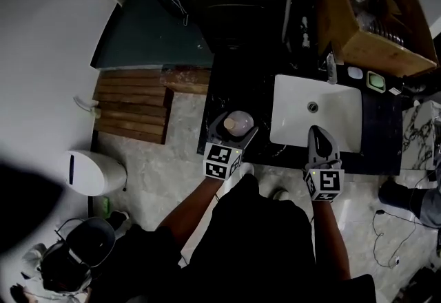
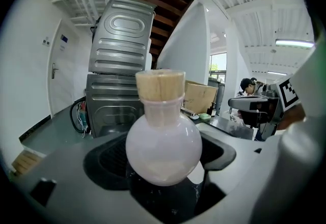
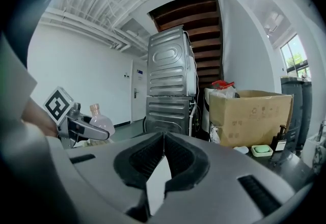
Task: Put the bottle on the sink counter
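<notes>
So the left hand-held gripper (image 1: 234, 133) was clamped on a pale pink round-bellied bottle (image 2: 163, 149) with a cork stopper. In the left gripper view the jaws hugged both sides of the fat belly, and the bottle stood upright, neck and cork poking up in the middle of the frame. From the head view the bottle sat over the dark stone worktop (image 1: 234, 88), just left of the white rectangular sink basin (image 1: 296, 98), about the middle of the picture. I couldn't tell whether its bottom was actually touching the worktop or not.

The right hand-held gripper (image 3: 164, 141) was squeezed closed with nothing in it, the pads meeting at the tips. In the head view it hovered over the front edge of the basin, lower right of centre.

Other stuff around: a big brown cardboard box (image 1: 372, 26) in the upper right, a small green soap dish (image 1: 375, 81) on the worktop right of the basin, and two grey metal machines stacked one on the other (image 2: 119, 65) behind the worktop.
</notes>
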`<state>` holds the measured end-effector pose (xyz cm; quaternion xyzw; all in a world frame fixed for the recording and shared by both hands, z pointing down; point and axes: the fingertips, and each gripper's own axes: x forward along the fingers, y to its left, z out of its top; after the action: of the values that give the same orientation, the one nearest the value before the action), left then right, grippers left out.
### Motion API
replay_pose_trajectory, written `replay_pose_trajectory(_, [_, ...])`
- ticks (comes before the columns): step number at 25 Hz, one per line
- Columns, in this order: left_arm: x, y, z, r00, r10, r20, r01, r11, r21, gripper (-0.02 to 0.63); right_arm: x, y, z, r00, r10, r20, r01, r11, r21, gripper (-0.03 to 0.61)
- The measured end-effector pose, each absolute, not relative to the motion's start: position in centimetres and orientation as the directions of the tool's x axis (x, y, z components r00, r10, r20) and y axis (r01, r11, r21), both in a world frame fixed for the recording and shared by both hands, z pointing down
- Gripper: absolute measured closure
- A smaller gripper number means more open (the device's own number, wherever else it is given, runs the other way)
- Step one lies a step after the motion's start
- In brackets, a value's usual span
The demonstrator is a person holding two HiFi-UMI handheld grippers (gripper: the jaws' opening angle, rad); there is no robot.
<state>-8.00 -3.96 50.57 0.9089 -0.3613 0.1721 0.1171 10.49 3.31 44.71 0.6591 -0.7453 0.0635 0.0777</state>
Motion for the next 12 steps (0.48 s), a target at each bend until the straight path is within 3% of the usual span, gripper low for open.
replay_pose_trajectory(12, [-10.7, -7.5, 51.4, 0.734, -0.536, 0.417, -0.619, -0.78, 0.089, 0.219, 6.8, 0.6, 46.1, -0.051, -0.968, 0.245, -0.997, 0.063, 0.042, 0.54])
